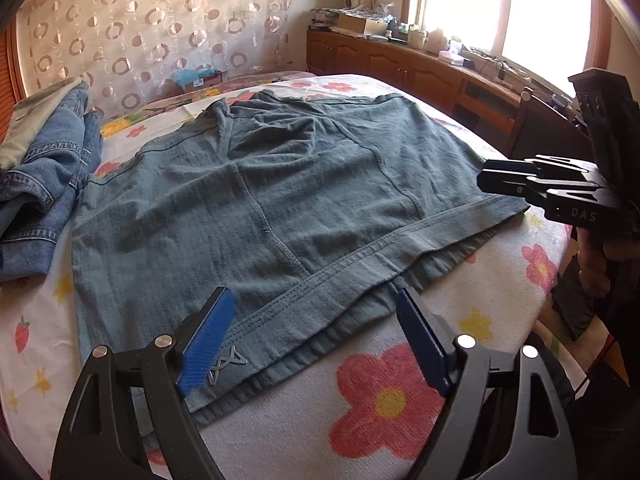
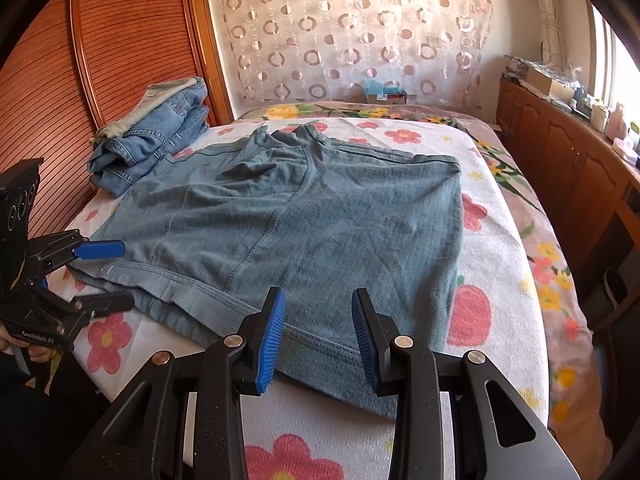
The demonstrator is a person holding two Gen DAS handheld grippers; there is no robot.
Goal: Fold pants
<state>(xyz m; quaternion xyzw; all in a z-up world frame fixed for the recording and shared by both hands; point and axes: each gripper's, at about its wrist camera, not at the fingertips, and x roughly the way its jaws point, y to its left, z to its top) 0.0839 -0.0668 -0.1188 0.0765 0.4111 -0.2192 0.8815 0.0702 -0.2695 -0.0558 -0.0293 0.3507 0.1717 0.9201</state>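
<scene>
Floral bed (image 1: 400, 404): teal pants (image 1: 260, 200), waistband nearest, legs folded away.

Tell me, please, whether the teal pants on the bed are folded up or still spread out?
Mostly spread out: the teal pants lie flat across the flowered bed cover, waistband nearest the cameras; only the far ends look bunched or tucked.

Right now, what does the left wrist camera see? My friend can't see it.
Teal-grey pants lie spread flat on a bed with a flowered sheet. The left gripper hangs open over the near waistband, its blue fingers on either side. The right gripper is at the right corner; folded jeans sit left.
</scene>
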